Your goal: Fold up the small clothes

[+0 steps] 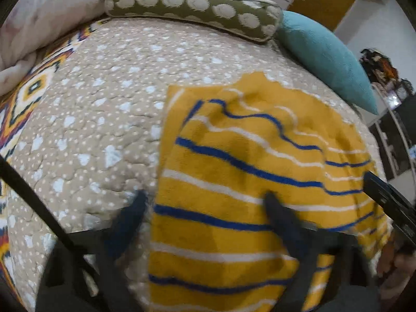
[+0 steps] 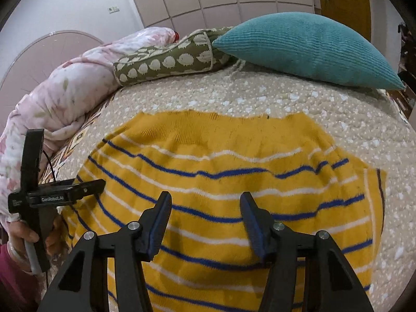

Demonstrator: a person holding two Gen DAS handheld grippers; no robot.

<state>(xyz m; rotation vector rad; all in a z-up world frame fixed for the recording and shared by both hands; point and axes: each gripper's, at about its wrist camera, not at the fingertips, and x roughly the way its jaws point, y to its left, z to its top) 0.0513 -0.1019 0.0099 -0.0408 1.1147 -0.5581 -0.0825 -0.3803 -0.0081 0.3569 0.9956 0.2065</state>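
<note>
A yellow knitted garment with blue and white stripes (image 2: 221, 182) lies spread on a beige quilted bed; it also shows in the left wrist view (image 1: 247, 169), with a part folded over near its left edge. My left gripper (image 1: 205, 197) is open, blurred, over the garment's left edge: one finger above the quilt, the other above the cloth. My right gripper (image 2: 205, 200) is open and empty, low above the garment's near middle. The left gripper's body (image 2: 52, 195) shows at the left of the right wrist view, held in a hand.
A beige quilt with white spots (image 2: 286, 96) covers the bed. At the back lie a teal cushion (image 2: 306, 49), a green bolster with white hedgehogs (image 2: 166, 62) and a rolled pink floral duvet (image 2: 65, 96). A patterned sheet (image 1: 28, 91) shows at the left edge.
</note>
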